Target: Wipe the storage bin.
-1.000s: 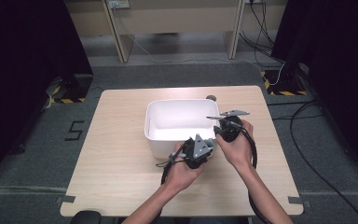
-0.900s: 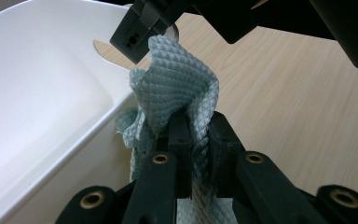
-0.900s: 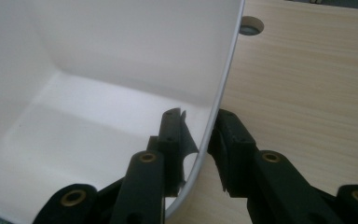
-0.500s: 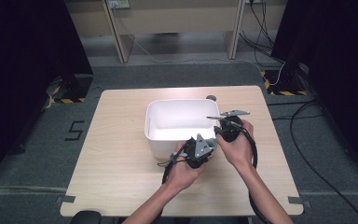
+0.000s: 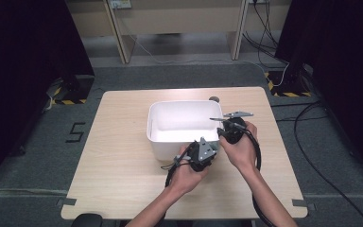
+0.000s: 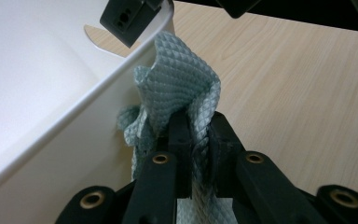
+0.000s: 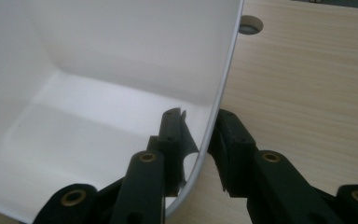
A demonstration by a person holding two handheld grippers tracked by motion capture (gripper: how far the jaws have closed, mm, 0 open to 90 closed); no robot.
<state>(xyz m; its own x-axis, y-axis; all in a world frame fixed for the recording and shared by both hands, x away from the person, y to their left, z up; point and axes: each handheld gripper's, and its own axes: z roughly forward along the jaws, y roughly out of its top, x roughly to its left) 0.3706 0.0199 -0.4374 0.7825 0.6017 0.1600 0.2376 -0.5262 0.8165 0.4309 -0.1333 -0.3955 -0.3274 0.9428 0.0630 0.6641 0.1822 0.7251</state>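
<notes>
A white plastic tub stands in the middle of the wooden table. My left gripper is at the tub's near right corner, shut on a pale green waffle-textured cloth. The cloth bunches up above the jaws and presses against the tub's outer wall. My right gripper grips the tub's right wall. In the right gripper view one jaw sits inside the tub and the other outside, with the right gripper closed on the rim. The right gripper also shows farther off along the rim.
A round grommet hole lies in the table just behind the tub, also seen as the grommet hole. Bare tabletop spreads left and right of the tub. Cables trail from both grippers toward the table's near edge.
</notes>
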